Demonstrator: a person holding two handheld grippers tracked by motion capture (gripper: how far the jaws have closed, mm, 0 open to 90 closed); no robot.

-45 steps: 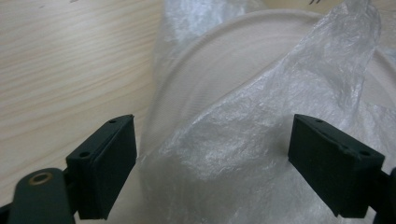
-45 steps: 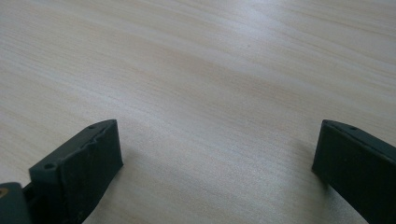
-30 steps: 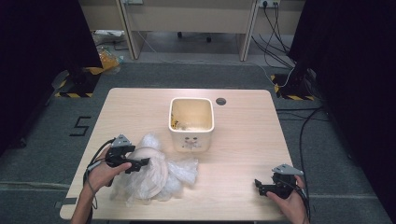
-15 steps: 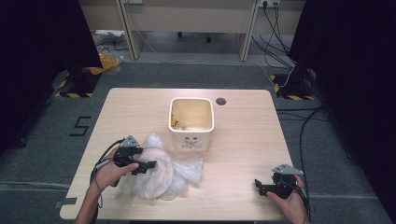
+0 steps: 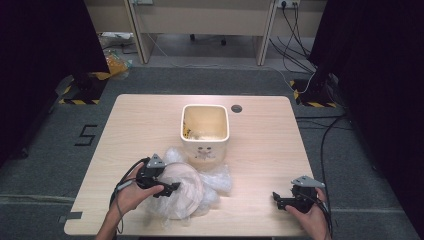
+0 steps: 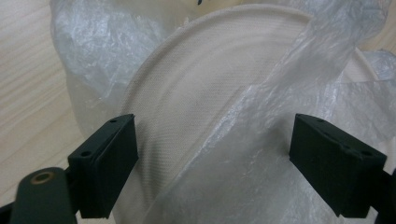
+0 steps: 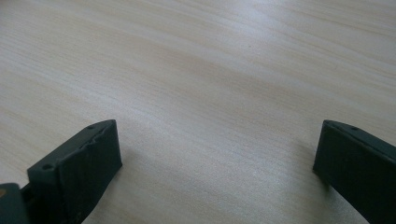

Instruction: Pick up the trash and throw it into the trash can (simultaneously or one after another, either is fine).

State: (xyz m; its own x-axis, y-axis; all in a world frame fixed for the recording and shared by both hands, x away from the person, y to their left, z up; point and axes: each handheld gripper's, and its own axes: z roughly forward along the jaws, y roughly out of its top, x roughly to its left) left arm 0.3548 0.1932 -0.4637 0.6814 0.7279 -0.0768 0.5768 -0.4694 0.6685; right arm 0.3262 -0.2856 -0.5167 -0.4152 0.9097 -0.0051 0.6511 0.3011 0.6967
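**On the near table edge: two hand-held grippers, wrapped disc, bin**

Nearest the person, at the right front of the pale wooden table (image 5: pixel 260 145), the right gripper (image 5: pixel 280 200) rests low over bare wood, held in the right hand (image 5: pixel 312 217). Its jaws stand wide apart with nothing between them; in the right gripper view only wood grain lies between the two black jaws of the right gripper (image 7: pixel 215 172).

Left front: the left gripper (image 5: pixel 172 189), held in the left hand (image 5: pixel 131 192), hovers over a round cream-coloured flat disc with a finely woven texture (image 5: pixel 182 182). The disc lies on the table, partly wrapped in a crumpled clear plastic bag (image 5: pixel 217 182). Seen from the left gripper view, the left gripper (image 6: pixel 212 158) has its jaws spread wide to either side of the disc (image 6: pixel 201 79), with a fold of the plastic bag (image 6: pixel 261 116) crossing the disc between them; nothing is clamped.

Farther back, mid-table: a cream square plastic bin (image 5: pixel 205 142), open-topped, small printed marks on its front wall, just behind the bag and touching its far edge.

Beyond the bin: a small round dark grommet (image 5: pixel 236 108) set in the tabletop near the far edge.
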